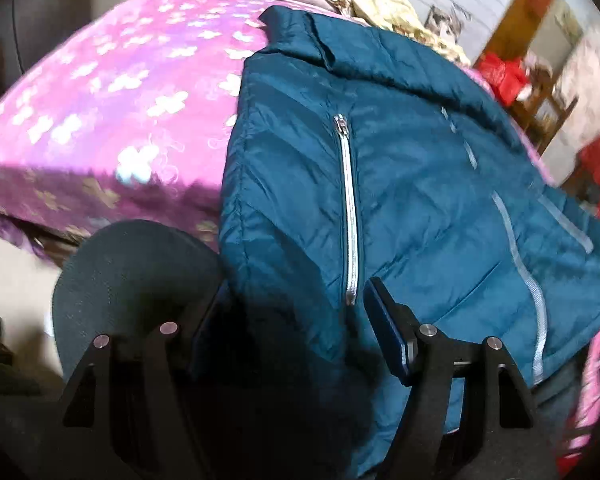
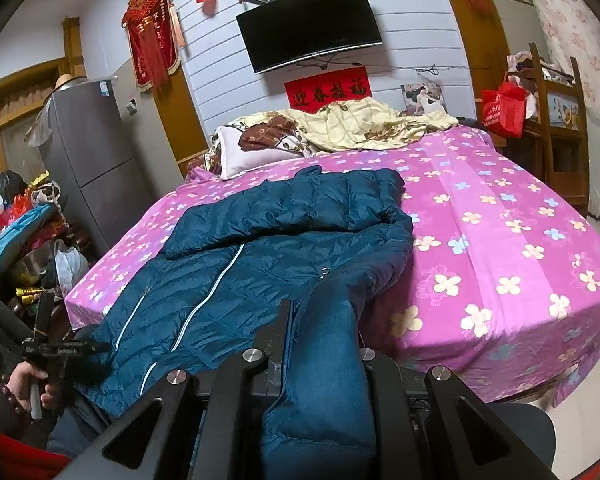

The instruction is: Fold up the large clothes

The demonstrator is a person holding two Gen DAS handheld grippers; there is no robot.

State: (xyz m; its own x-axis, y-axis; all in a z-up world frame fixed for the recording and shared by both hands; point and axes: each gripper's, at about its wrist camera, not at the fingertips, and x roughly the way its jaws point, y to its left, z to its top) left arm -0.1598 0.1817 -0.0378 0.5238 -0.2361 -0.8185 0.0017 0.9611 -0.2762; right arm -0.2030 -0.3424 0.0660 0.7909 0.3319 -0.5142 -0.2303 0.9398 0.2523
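A teal quilted jacket (image 2: 284, 248) lies front up on a bed with a pink flowered sheet (image 2: 500, 248), its hem hanging over the near edge. One sleeve is folded across its top. My right gripper (image 2: 320, 336) is shut on the other sleeve, which hangs down between the fingers. In the left wrist view the jacket (image 1: 400, 184) fills the middle, with a silver pocket zipper (image 1: 350, 208). My left gripper (image 1: 296, 320) is open, its fingers on either side of the jacket's hem. It also shows in the right wrist view (image 2: 80, 346) at the jacket's lower left corner.
A pillow (image 2: 256, 152) and a crumpled yellow blanket (image 2: 372, 124) lie at the bed's head. A grey fridge (image 2: 92, 152) and piled bags (image 2: 24, 232) stand left of the bed. A wooden shelf with a red bag (image 2: 504, 108) stands at the right. A dark round seat (image 1: 136, 280) sits below the bed edge.
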